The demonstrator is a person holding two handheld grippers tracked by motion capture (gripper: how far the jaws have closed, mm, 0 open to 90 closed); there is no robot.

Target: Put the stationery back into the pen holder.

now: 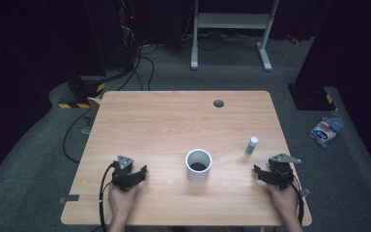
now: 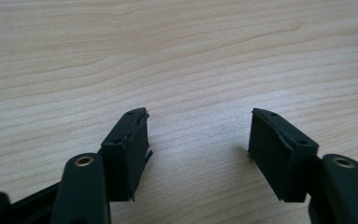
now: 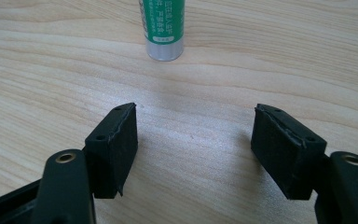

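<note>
A white cylindrical cup (image 1: 198, 165) stands upright near the middle front of the wooden table (image 1: 174, 121), with something dark inside. To its right stands a small green-and-white tube (image 1: 251, 145) (image 3: 164, 28), upright. My left gripper (image 1: 136, 174) (image 2: 199, 135) rests on the table left of the cup, jaws open with only bare wood between them. Right of the cup, my right gripper (image 1: 262, 174) (image 3: 195, 133) rests near the table's front edge. It is open and empty, and the tube stands a short way beyond its jaws.
A round grommet hole (image 1: 218, 103) sits near the table's far edge. On the floor lie cables (image 1: 140, 63), a packet (image 1: 325, 129) at the right, and a white stand's legs (image 1: 232, 29) stand behind the table.
</note>
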